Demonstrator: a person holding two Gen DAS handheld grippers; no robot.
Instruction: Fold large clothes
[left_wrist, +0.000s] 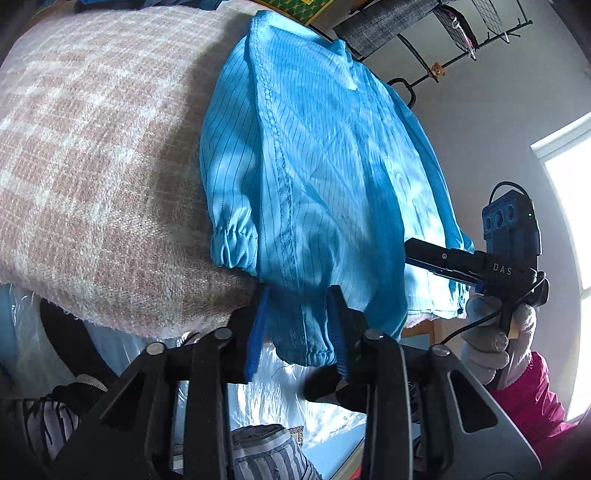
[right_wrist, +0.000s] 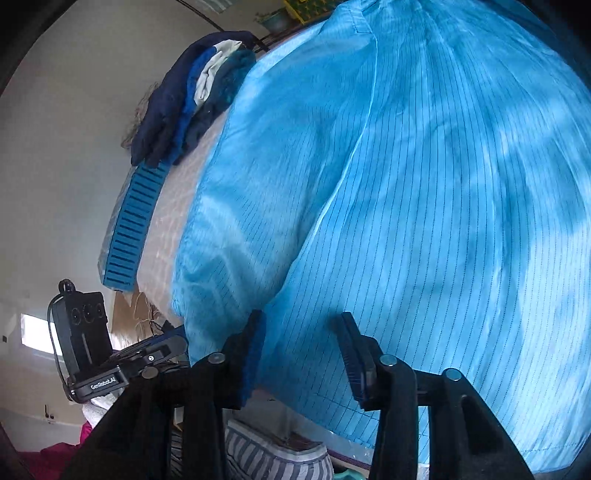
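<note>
Bare checked blanket (left_wrist: 92, 166) left of the blue garment (left_wrist: 314, 166); folded clothes (right_wrist: 192, 103) block its far edge.

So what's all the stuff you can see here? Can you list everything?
blue jacket: one, bright blue with thin dark stripes, spread on the blanket, hem hanging over the near edge
blanket: one, beige and white check, under the jacket
pile of clothes: one, dark blue, blue and white, far end
wire rack: one, black, on the wall
left tongs: one, black with blue pads, a cuff between them
right tongs: one, black with blue pads, at the hem
gloved hand: one, white
</note>
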